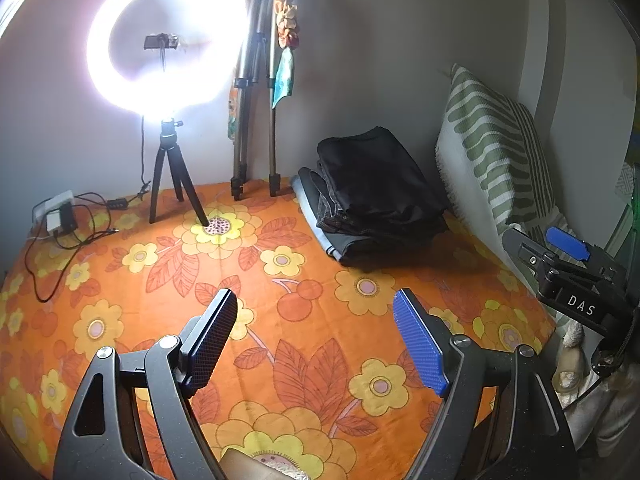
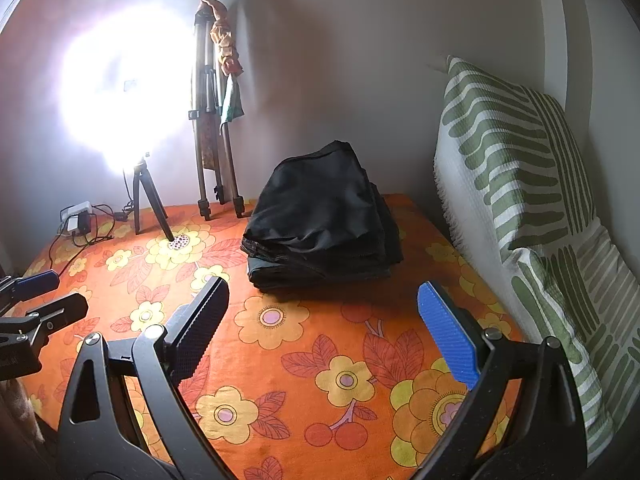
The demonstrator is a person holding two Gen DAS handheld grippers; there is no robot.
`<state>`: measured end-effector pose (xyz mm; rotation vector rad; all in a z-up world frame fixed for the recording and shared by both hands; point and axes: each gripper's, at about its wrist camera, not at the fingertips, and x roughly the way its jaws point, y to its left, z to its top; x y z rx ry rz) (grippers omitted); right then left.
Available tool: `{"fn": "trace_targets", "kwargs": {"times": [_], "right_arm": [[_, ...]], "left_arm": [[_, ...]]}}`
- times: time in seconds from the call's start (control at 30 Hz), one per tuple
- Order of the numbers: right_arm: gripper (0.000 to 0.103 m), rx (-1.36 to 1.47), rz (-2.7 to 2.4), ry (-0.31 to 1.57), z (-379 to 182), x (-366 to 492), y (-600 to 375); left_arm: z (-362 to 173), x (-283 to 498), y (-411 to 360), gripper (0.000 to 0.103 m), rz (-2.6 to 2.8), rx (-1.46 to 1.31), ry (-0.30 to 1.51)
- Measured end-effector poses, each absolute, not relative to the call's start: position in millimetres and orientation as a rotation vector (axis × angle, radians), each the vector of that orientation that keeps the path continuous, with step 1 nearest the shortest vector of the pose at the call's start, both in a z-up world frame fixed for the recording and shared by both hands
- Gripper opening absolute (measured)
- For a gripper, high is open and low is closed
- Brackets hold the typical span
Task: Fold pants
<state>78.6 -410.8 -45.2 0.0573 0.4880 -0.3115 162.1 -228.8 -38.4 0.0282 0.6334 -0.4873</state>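
A stack of dark folded pants [image 2: 324,216] sits at the far side of the orange flower-print bedsheet [image 2: 320,380], near the green-striped white pillow [image 2: 520,184], probably set aside to leave the near cloth free. The left hand-held gripper [image 1: 316,336] and the right hand-held gripper [image 2: 324,328] hover with jaws spread, grasping nothing. The left view shows the glowing ring light [image 1: 160,40] as a clear ring; the right view shows only glare there, but a closer look at the stack.

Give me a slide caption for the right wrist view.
Open right gripper above the orange floral bedsheet, facing a stack of folded dark pants beside a green-striped white pillow.
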Motion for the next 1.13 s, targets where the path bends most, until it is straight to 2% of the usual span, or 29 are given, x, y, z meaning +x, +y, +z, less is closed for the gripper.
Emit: {"fn": "trace_targets", "kwargs": {"times": [1.13], "right_arm": [[0.098,0.057,-0.28,0.477,-42.3,75.6,-398.5]], "left_arm": [[-40.7,159.3,-221.0,0.081,-0.441,0.06,0.622]]}}
